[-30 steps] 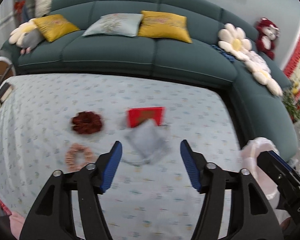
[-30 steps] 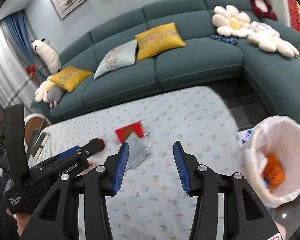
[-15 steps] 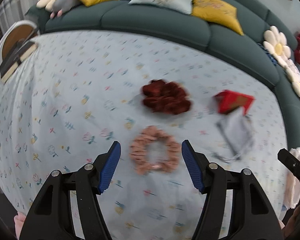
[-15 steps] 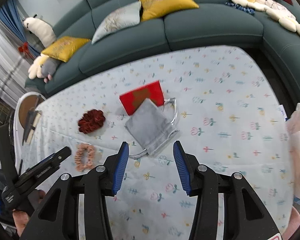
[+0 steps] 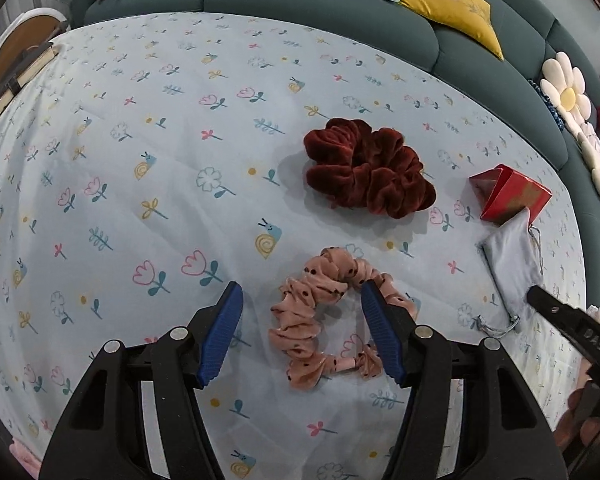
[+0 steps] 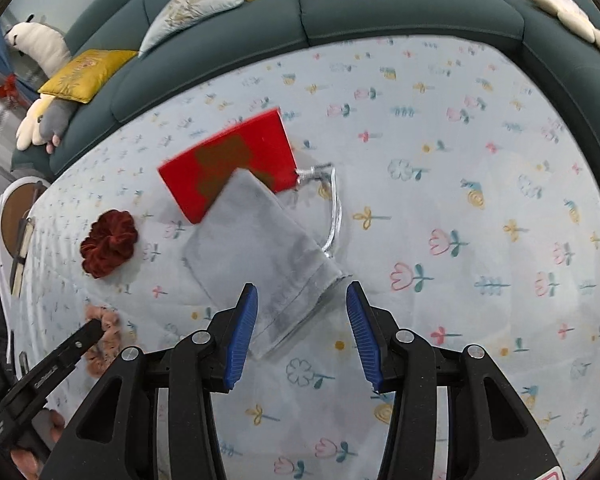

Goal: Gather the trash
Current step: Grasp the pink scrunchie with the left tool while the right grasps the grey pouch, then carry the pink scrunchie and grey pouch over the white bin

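Pink scrunchie (image 5: 324, 316): peach-pink fabric ring with dark dots, ruffled, lying flat on the surface (image 5: 140, 160); thick on its far and left arc, thin at the near right.
Left tool (image 5: 302, 332): blue pads apart and closing; scrunchie sits between them, right pad over its right arc, left pad clear of it; no squeeze visible.
Grey pouch (image 6: 260, 248): soft grey drawstring bag, lying flat, mouth end nearest the camera; its far corner overlaps the red packet (image 6: 228, 164).
Right tool (image 6: 302, 336): pads apart, not pressing anything; near corner of the pouch lies between them, close to the left pad.
Red packet: flat bright red card with a gold-brown figure, on the surface beyond the pouch.
Dark red scrunchie (image 5: 368, 172): velvet, bunched, beyond the pink one, apart from it.
Sofa (image 5: 300, 4): teal, behind the surface, yellow and pale cushions on it.
Change, left view: a second ago it faced pouch and packet from higher up; now it is low over the pink scrunchie, pads narrower.
Change, right view: a second ago sofa and a white-lined bin filled the frame; now the pouch looms large, bin out of view.
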Demonstrator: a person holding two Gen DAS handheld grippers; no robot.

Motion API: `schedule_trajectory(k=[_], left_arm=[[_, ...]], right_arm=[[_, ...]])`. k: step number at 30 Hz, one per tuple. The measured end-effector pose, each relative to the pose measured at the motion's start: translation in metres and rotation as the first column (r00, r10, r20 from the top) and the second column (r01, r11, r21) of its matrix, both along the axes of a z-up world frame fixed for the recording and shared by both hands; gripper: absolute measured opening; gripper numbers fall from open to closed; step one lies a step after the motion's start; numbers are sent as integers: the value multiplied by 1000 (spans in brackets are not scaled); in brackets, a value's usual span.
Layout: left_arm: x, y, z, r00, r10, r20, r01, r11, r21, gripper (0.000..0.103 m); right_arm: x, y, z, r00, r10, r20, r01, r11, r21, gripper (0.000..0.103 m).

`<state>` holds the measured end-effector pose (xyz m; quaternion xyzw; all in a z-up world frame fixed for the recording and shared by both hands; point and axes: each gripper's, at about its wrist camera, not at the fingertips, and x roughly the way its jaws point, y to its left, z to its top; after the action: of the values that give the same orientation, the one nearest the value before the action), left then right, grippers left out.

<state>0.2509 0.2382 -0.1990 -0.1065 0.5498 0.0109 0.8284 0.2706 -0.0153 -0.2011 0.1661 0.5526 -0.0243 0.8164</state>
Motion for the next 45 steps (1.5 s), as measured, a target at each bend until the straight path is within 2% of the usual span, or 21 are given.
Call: schedule_trajectory(k=[2, 3, 4, 5, 6, 7, 10, 17, 22, 28, 34, 45], left_arm=[[0, -1, 0, 1000, -3, 6, 3, 1000, -11, 45], [2, -4, 0, 1000, -6, 6, 6, 1000, -15, 36], [2, -7, -1, 1000, -13, 5, 13, 1000, -24, 27], [3, -9, -1, 1000, -17, 3, 17, 1000, -26, 24], [1, -10, 0, 1000, -20, 2, 20, 999, -28, 20], [0, -13, 1, 1000, -23, 2, 23, 999, -33, 16], [-3, -21, 4, 1000, -30, 7, 31, 999, -34, 14], [-16, -46, 34, 995, -71, 63, 74, 996, -41, 13], [-27, -72, 68, 986, -109, 123, 116, 992, -55, 13], [-39, -123, 113, 961, -188, 204, 203, 978, -56, 13], [-53, -184, 141, 926, -283, 249, 302, 952, -40, 13], [-89, -295, 173, 827, -475, 300, 487, 873, 38, 13]], right_arm=[[2, 4, 0, 1000, 7, 8, -7, 1000, -11, 47], [3, 8, 0, 1000, 19, 9, -19, 1000, -12, 47], [3, 11, 0, 999, 32, 10, -32, 999, -15, 40], [4, 13, -1, 999, 45, 8, -44, 999, -15, 34], [4, 18, -2, 998, 64, 5, -64, 998, -14, 20], [4, 20, -2, 997, 73, 6, -73, 997, -14, 16], [-1, 25, 2, 995, 97, 13, -97, 995, -15, 5], [-16, 20, 43, 987, 113, 110, -112, 994, -10, 4], [-39, -8, 88, 975, 64, 211, -70, 997, 19, 4], [-72, -53, 131, 953, -12, 301, -2, 999, 47, 3], [-102, -104, 161, 927, -91, 364, 75, 996, 57, 3], [-171, -205, 192, 856, -269, 441, 252, 963, 97, 3]])
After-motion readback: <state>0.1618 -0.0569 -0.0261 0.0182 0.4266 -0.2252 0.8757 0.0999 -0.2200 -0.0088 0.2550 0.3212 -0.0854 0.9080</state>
